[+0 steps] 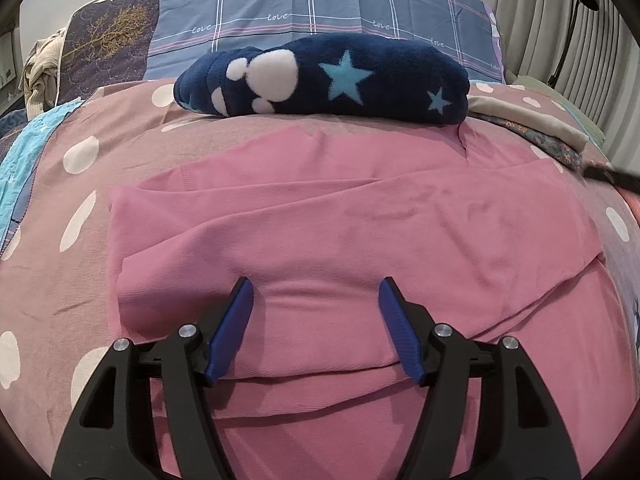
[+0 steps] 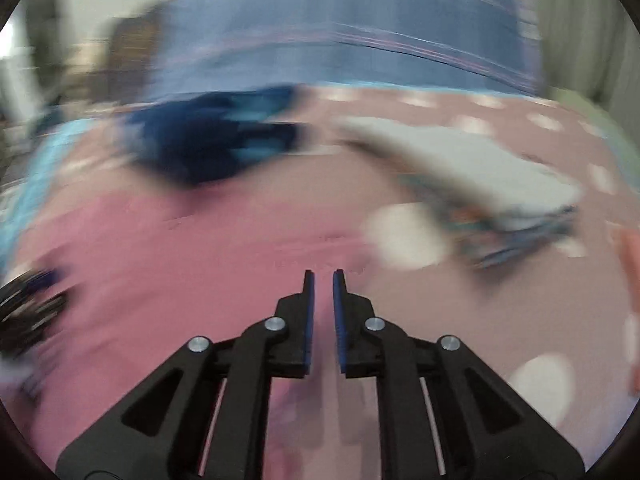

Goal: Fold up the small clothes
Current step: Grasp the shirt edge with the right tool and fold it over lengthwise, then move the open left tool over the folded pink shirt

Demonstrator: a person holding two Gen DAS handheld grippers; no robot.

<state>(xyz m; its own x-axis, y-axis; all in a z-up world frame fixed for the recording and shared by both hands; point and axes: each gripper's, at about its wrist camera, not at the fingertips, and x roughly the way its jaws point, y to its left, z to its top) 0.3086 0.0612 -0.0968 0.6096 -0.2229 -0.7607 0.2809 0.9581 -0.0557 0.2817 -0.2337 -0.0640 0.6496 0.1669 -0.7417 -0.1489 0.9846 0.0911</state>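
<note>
The left gripper (image 1: 316,294) hovered low with its jaws spread wide over a pink garment (image 1: 340,216), nothing held between them. The garment lay partly folded, in overlapping layers, across the middle of the bed (image 1: 80,208), on a pink cover with white dots. Behind it, toward the far edge of the bed, rested a folded navy fleece (image 1: 324,80) with stars and a paw print, and to the right of that a small stack of folded clothes (image 1: 532,124). A plaid pillow (image 1: 320,4) stood at the head. The right gripper (image 2: 323,276), in a motion-blurred view, showed jaws nearly together with a narrow gap, apparently empty, near the garment's right edge.
</note>
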